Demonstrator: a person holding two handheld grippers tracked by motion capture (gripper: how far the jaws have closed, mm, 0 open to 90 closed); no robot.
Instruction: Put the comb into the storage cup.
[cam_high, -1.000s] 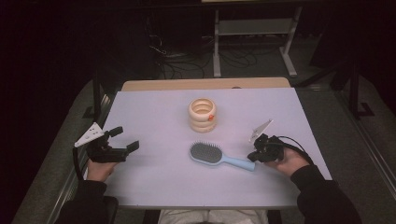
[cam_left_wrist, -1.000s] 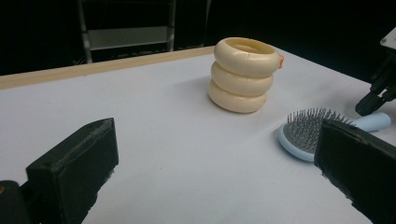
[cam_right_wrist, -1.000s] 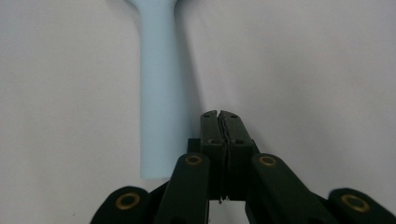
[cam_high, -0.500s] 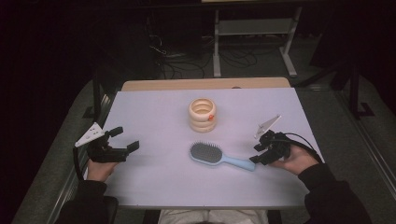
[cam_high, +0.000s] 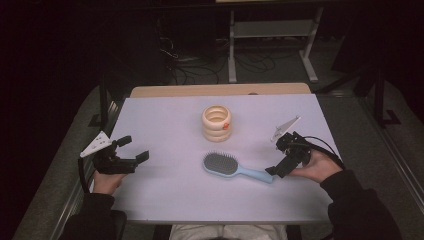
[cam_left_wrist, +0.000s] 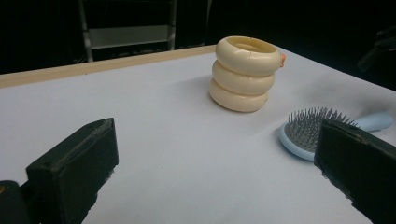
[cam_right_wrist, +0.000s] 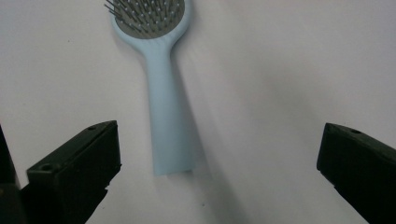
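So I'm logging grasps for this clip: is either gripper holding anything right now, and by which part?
Nothing is held. The right gripper is open, its fingers either side of the hairbrush handle end without touching it. The left gripper is open over bare table.

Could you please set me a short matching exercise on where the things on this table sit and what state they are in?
Things:
1. hairbrush
2. stacked cream rings
3. left gripper
4. right gripper

Descriptions:
A. open, empty, at the table's left edge
B. upright stack, far of the table's middle
C. lying bristles up, pale blue
D. open, just beyond the handle's tip

Pairs: 1-C, 2-B, 3-A, 4-D
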